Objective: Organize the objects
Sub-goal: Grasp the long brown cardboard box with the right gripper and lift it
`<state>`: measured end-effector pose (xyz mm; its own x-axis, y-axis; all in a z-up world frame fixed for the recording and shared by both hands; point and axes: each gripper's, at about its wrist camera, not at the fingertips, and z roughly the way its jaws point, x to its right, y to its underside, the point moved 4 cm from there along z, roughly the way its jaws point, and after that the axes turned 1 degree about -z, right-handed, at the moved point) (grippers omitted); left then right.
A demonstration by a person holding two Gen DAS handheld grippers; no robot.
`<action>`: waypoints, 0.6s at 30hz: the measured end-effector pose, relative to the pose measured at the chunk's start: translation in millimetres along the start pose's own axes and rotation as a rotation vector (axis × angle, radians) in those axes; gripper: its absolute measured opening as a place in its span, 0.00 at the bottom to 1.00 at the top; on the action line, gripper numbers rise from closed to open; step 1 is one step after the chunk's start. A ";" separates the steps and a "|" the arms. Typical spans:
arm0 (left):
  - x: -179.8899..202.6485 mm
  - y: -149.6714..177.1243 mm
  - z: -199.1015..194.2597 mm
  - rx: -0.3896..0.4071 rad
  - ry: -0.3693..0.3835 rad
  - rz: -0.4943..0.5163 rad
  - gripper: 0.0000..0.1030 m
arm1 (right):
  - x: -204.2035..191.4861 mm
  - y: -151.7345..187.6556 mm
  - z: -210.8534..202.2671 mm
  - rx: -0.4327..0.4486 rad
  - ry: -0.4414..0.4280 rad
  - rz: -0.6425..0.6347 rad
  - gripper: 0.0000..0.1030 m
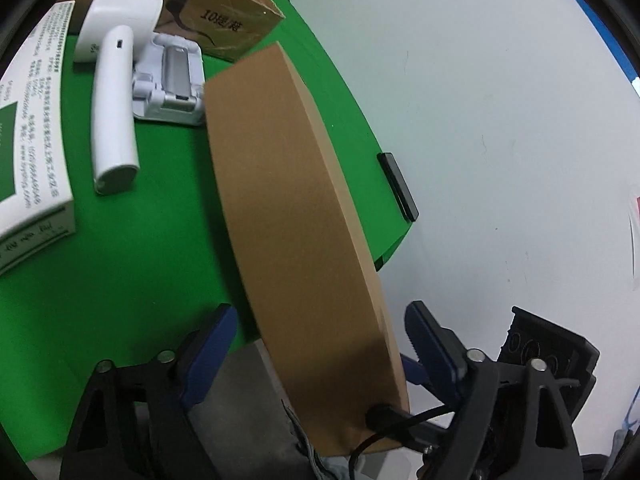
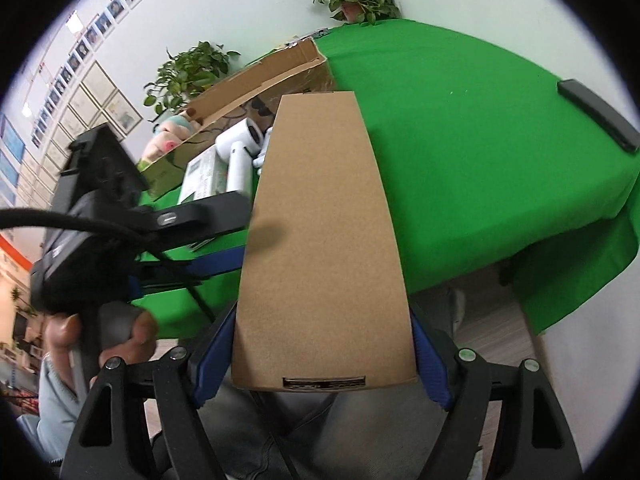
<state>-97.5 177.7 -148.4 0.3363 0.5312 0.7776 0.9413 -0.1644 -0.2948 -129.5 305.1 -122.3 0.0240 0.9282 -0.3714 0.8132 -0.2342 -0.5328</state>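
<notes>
My right gripper (image 2: 324, 360) pinches the kraft box (image 2: 320, 240) by its long sides, near end, held over the green table (image 2: 460, 140) edge. Left gripper (image 1: 316, 344) spread wide, box between its fingers, contact unclear. Box looks stiff, light, smooth; I'd grip mid-length.

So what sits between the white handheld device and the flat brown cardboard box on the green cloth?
A light grey plastic stand, beside the white handheld device and reaching the flat brown cardboard box, seen in the left wrist view.
</notes>
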 end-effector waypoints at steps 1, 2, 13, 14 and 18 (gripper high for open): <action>1.2 0.5 1.0 -0.003 -0.018 0.007 0.73 | -2.4 1.9 -0.3 -0.002 -0.014 -0.002 0.76; 2.1 1.1 1.3 0.000 -0.048 0.022 0.68 | -5.6 2.9 -0.7 -0.004 -0.027 -0.002 0.76; 19.0 -16.2 -66.1 0.155 -0.079 0.074 0.67 | -56.4 -11.2 -15.2 0.096 -0.056 -0.105 0.75; 20.8 -21.3 -77.6 0.183 -0.097 0.084 0.66 | -65.1 -15.9 -15.2 0.111 -0.067 -0.121 0.75; 23.4 -45.4 -121.9 0.284 -0.190 0.119 0.66 | -107.9 -37.1 -1.9 0.146 -0.090 -0.186 0.75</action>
<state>-128.8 96.3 -49.2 0.4066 0.6714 0.6196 0.8416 -0.0113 -0.5400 -161.2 214.2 -61.0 -0.1756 0.9313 -0.3191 0.7058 -0.1068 -0.7003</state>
